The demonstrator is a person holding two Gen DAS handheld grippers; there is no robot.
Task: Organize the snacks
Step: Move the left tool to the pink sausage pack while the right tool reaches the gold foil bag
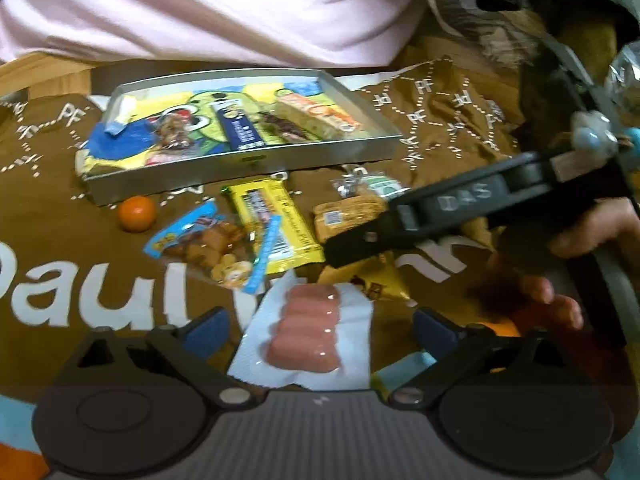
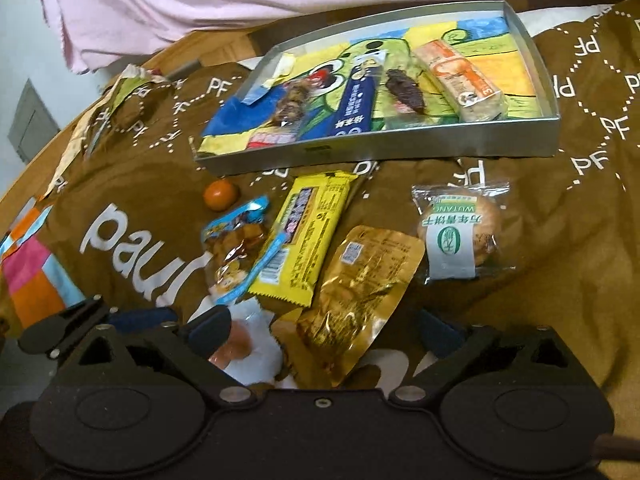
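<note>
A silver tin tray holds several snacks on a cartoon liner. In front of it on the brown cloth lie an orange, a blue snack bag, a yellow bar, a gold pouch and a round biscuit pack. My left gripper is open around a pink sausage pack, not touching it. My right gripper is open over the gold pouch; it also shows in the left wrist view.
A pink sheet lies behind the tray. A torn wrapper lies at the far left. A colourful patch marks the cloth's left edge. A person's hand holds the right gripper.
</note>
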